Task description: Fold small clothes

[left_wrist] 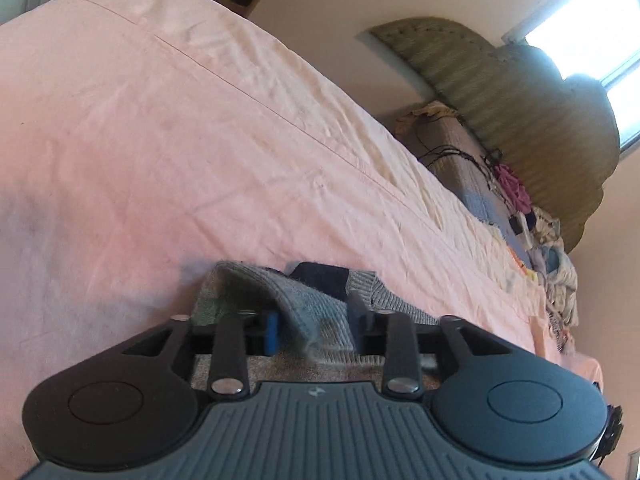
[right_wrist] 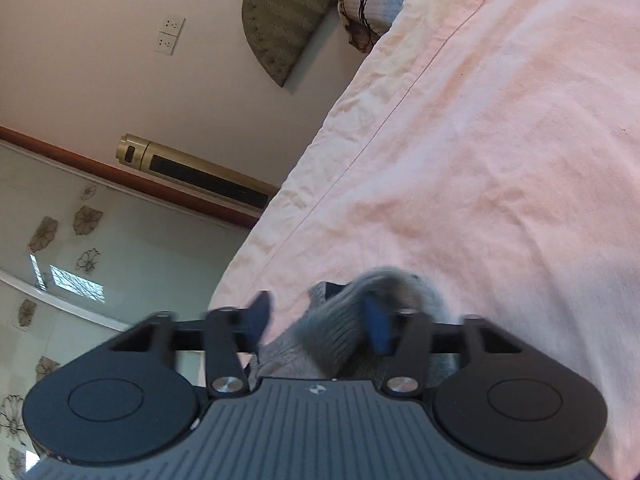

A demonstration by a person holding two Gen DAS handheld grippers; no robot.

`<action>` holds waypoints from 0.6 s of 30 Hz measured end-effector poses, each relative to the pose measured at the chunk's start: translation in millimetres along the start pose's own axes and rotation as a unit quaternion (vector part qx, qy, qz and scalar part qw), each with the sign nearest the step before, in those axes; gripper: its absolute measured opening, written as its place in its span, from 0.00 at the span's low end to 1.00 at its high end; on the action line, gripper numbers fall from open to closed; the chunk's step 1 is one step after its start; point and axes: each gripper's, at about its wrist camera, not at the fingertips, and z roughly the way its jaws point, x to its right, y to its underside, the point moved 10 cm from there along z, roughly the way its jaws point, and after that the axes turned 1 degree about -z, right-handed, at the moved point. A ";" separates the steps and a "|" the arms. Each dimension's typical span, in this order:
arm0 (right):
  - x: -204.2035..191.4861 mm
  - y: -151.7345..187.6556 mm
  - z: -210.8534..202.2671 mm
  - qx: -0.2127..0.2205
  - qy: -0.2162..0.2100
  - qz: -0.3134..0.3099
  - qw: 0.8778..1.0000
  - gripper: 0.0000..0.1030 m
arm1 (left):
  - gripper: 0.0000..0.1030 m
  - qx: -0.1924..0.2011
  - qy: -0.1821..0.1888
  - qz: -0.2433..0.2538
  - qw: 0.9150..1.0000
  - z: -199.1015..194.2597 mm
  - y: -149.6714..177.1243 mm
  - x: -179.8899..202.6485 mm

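Left wrist view: the left tongs [left_wrist: 314,320] stand apart over the pink bed [left_wrist: 160,140], a fold of the grey knit [left_wrist: 288,304] lying loose between the fingers. A headboard [left_wrist: 520,112] stands beyond the bed.

Right wrist view: the right tongs [right_wrist: 320,320] gape wide, the knit [right_wrist: 332,328] slack against the right-hand finger, on the bed [right_wrist: 480,160].

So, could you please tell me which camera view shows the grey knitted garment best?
The left wrist view: the grey knitted garment is sharp there, its ribbed knit and a dark patch visible on the pink sheet. The right wrist view shows only a motion-blurred grey fold.
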 end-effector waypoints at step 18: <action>14.8 96.8 -135.8 -0.028 0.051 -0.085 0.995 0.86 | 0.87 0.090 -0.088 0.024 0.992 -128.6 147.1 -59.3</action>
